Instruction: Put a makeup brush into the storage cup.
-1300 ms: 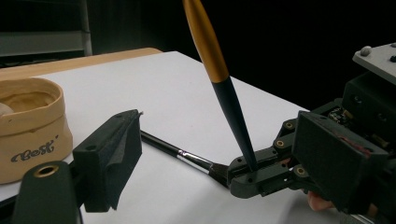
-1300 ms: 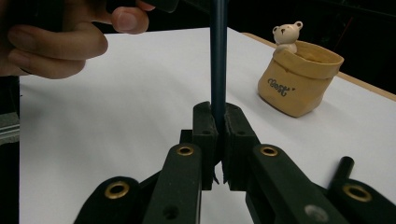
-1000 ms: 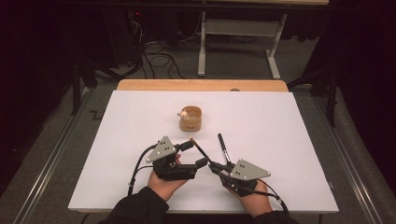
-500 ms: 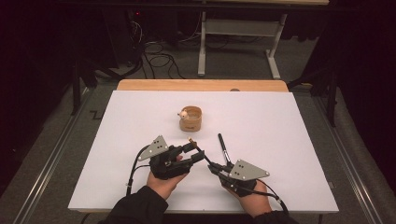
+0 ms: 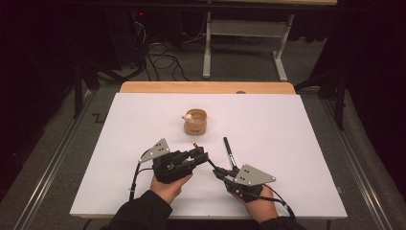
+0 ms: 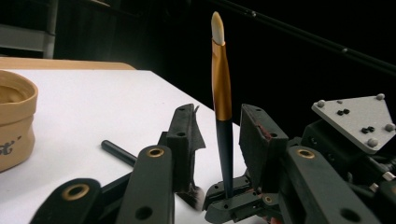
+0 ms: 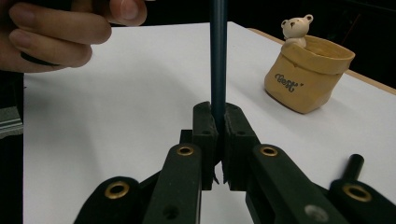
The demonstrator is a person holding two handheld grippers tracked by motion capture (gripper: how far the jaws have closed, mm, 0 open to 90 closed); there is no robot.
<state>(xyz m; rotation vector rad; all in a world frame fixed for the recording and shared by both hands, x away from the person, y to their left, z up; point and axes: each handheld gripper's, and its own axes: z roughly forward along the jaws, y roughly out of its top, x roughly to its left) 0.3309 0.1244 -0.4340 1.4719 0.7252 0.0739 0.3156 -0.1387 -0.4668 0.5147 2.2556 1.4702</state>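
While the right tongs [image 7: 218, 122] pinch the dark end of a brush [image 6: 221, 88], the left tongs [image 6: 217, 135] have just been closing around its shaft, though a gap seems to remain on each side. It is held above the white desk [image 5: 287, 134], near its front edge. A tan cup [image 5: 196, 121] stands farther back, and a black pen [image 5: 228, 149] lies beside the tongs.

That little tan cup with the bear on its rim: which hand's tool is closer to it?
Left. The left tool sits just in front of the tan cup with the bear; the right tool is farther back, toward the person.
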